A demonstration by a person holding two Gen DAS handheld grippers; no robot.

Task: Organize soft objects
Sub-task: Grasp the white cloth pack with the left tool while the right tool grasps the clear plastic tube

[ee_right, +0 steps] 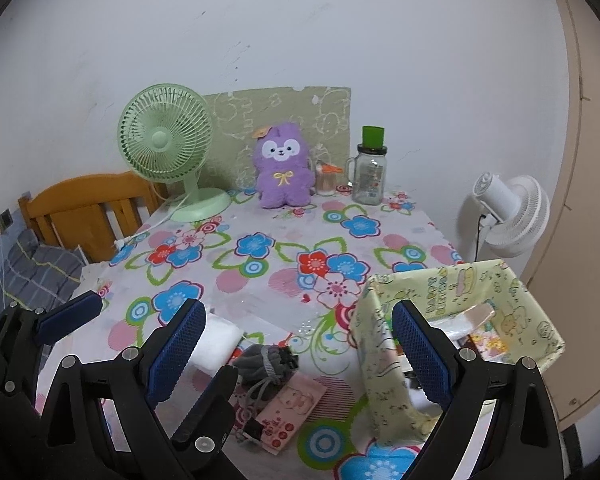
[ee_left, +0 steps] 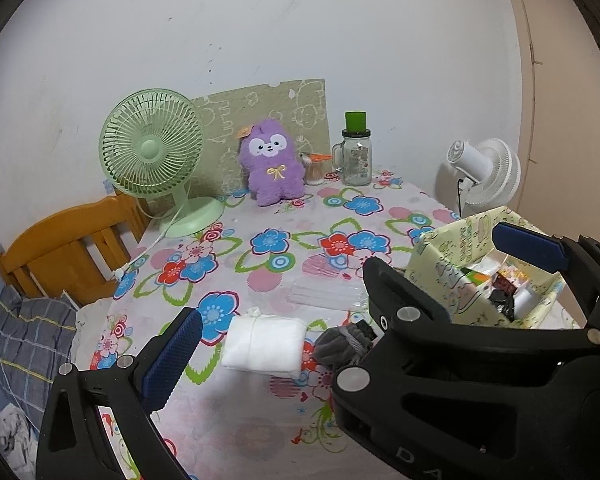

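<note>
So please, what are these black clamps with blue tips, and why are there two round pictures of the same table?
Each clamp is a hand-held gripper that a person carries, with a camera looking along its two fingers. One picture comes from the left gripper, the other from the right gripper. Both are open and hold nothing. On the flowered table lie a white folded cloth, a grey pouch and a pink packet, beside a yellow box. At the back stand a green fan, a purple plush toy and a glass jar.

Floral table (ee_right: 260,280): plush (ee_right: 284,166), fans, box (ee_right: 452,336).
</note>
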